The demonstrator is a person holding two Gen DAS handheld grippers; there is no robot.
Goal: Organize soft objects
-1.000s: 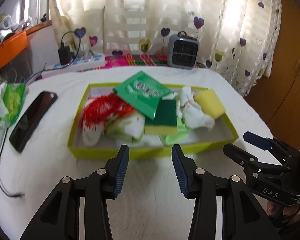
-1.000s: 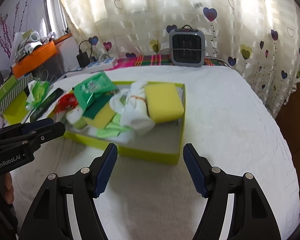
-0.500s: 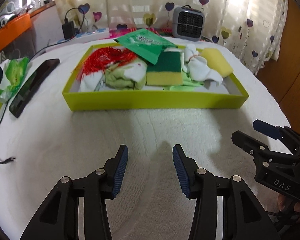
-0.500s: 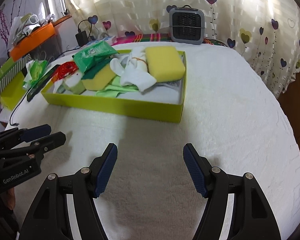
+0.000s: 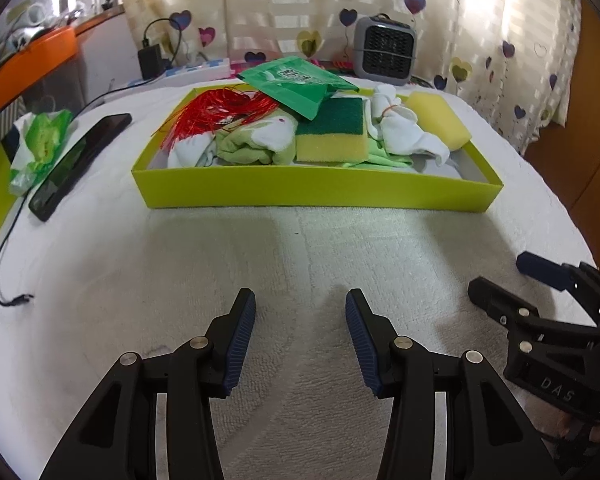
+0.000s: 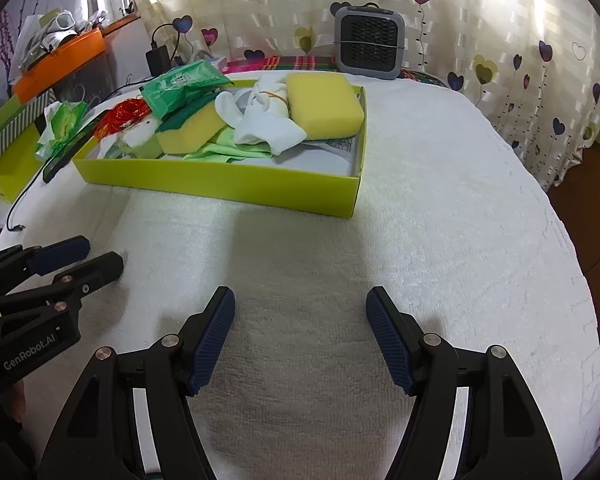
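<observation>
A lime green box [image 5: 316, 194] [image 6: 220, 180] sits on the white towel-covered table, holding soft things: a yellow sponge [image 5: 438, 124] [image 6: 324, 106], a green-topped scrub sponge [image 5: 332, 132] [image 6: 190, 132], white socks [image 5: 404, 132] [image 6: 268, 120], green cloths [image 5: 246, 150], red tinsel [image 5: 216, 114] and a green packet [image 5: 300, 82] [image 6: 180, 84]. My left gripper [image 5: 300, 320] is open and empty, low over the towel in front of the box. My right gripper [image 6: 300, 320] is open and empty, to its right.
A black phone [image 5: 80, 164] and a green-white wrapper [image 5: 40, 148] lie left of the box, with a cable [image 5: 4, 264]. A grey heater [image 5: 384, 52] stands at the back by the curtain. An orange tray [image 5: 28, 68] is far left.
Both grippers have pulled back from the box and dropped lower; the box now lies farther ahead. Both stay open and empty.
</observation>
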